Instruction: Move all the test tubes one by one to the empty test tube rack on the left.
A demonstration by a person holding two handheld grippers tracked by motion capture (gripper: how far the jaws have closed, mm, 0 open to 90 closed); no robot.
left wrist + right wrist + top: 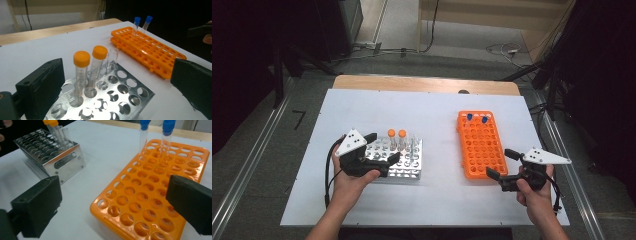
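Note:
A metal rack [413, 173] [131, 101] [65, 163] holds two orange-capped tubes [391, 134] [81, 59] at its back, with uncapped clear tubes [114, 56] beside them. My left gripper [383, 147] [116, 87] hovers open over the rack's near left part, nothing between its jaws. To the right lies an orange rack [482, 150] [160, 56] [150, 195] with two blue-capped tubes [469, 116] [137, 20] [144, 126] upright at its far end. My right gripper [498, 162] [112, 202] is open at that rack's near right corner, holding nothing.
Both racks stand on a white table top [437, 115] with a wooden strip [427, 84] along its far edge. Beyond it are floor cables [507, 50] and dark stands [557, 75] at the right. Bare white surface lies between the racks and along the front.

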